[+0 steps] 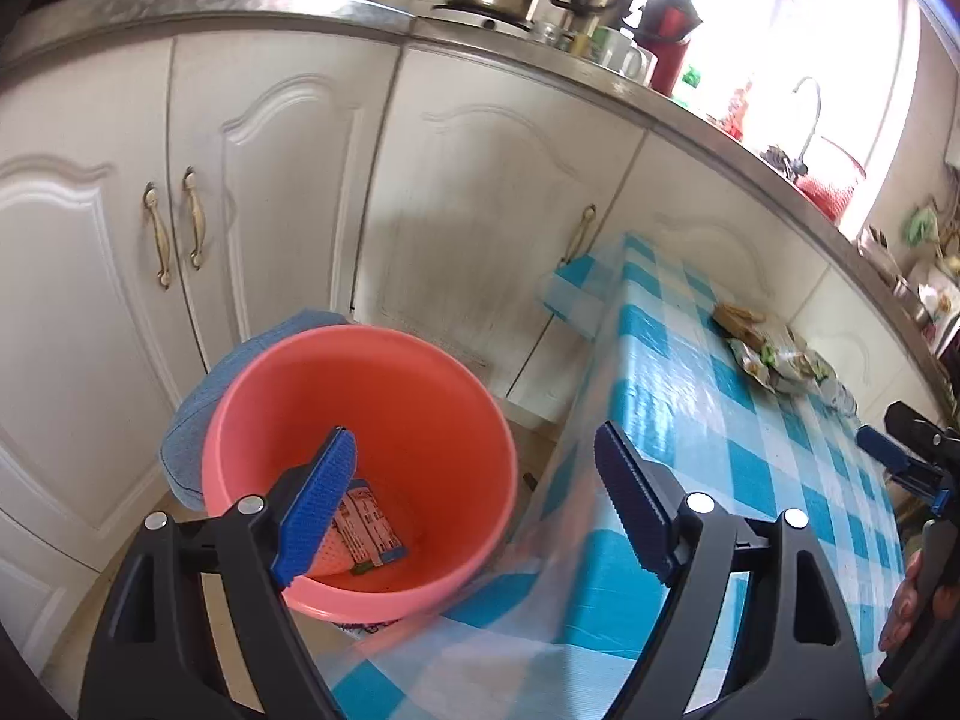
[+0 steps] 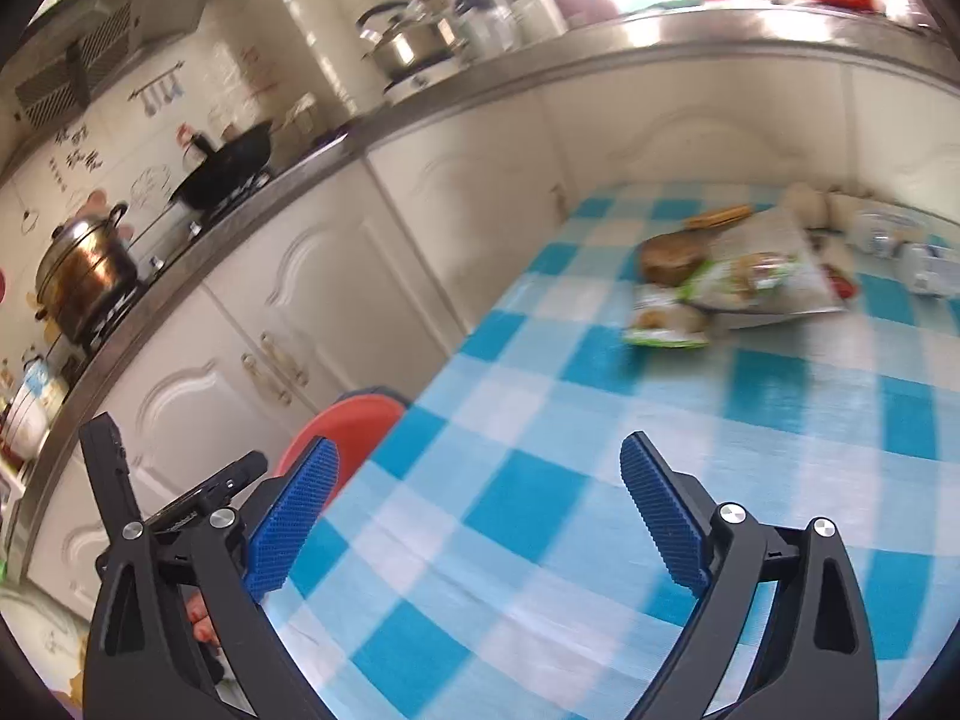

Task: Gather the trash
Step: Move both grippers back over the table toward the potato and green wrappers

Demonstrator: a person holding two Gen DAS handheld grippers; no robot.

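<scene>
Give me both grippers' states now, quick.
Left gripper: open, holding nothing, above the pink basin.
Right gripper: open, holding nothing, over the checked tablecloth.

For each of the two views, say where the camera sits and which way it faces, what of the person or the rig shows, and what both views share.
Left wrist: on the left gripper, jaws open, looking down into the pink basin holding a wrapper; right gripper at the right edge.
Right wrist: on the right gripper, jaws open, facing across the checked table toward snack bags; left gripper at lower left.
Shared: table, basin, bags, cabinets.
</scene>
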